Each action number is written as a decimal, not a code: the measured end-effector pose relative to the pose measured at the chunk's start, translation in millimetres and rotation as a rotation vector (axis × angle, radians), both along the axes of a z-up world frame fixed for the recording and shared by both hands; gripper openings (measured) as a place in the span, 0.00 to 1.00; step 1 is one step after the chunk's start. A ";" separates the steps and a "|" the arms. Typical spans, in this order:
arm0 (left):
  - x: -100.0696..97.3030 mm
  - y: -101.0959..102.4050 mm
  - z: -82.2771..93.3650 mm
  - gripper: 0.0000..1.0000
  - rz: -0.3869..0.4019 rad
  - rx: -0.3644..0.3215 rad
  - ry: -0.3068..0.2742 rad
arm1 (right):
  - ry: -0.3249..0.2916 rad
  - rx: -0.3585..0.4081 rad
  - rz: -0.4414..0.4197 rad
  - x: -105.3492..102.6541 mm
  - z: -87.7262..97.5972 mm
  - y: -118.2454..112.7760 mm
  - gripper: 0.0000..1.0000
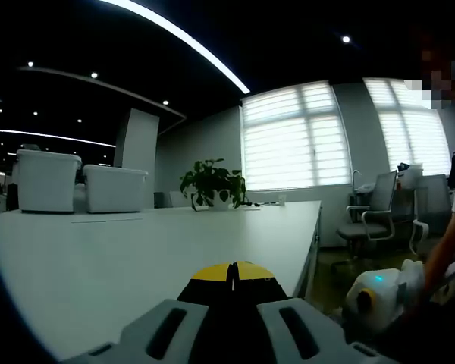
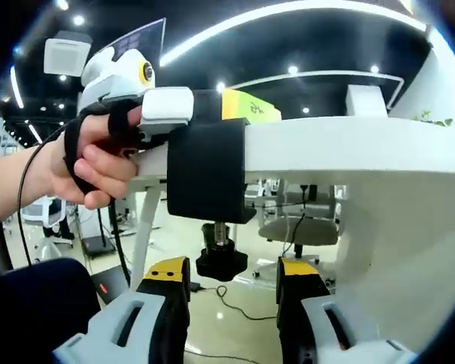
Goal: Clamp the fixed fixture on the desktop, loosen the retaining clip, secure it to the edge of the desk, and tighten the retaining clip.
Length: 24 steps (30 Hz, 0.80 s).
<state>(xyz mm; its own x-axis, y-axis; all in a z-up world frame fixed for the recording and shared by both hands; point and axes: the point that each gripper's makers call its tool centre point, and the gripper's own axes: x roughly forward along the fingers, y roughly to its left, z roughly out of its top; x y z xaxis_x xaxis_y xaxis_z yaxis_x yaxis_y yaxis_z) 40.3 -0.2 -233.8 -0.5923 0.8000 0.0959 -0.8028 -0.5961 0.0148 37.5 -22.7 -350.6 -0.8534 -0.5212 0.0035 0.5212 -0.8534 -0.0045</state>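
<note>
Black and hooked over the desk (image 2: 349, 144) edge, the fixture (image 2: 206, 171) is steadied by the left gripper (image 1: 231, 277), jaws together on it, while the right gripper (image 2: 231, 292), jaws apart, is held under the retaining clip (image 2: 221, 262) for tightening

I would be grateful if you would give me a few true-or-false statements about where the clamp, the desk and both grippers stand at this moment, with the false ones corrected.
1. The black clamp sits on the edge of the white desk. True.
2. The right gripper is shut on the screw knob. False: its jaws stand open, apart from the knob, just below it.
3. The left gripper has its jaws closed together. True; in the right gripper view it holds the clamp's top.
4. A potted plant stands at the far end of the desk. True.
5. The blinds are fully raised. False: they are lowered over the windows.
</note>
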 end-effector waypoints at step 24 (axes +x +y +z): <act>0.6 0.2 0.8 0.01 0.005 -0.001 0.010 | 0.079 0.046 0.250 4.0 8.6 -30.6 0.26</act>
<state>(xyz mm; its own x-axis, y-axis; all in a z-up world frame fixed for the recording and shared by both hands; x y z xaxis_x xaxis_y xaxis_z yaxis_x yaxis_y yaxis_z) 40.8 0.0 -233.1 -0.5956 0.7969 0.1013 -0.7994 -0.6004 0.0231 41.5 -53.3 -342.1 -0.6961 -0.7170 0.0363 0.7123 -0.6961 -0.0891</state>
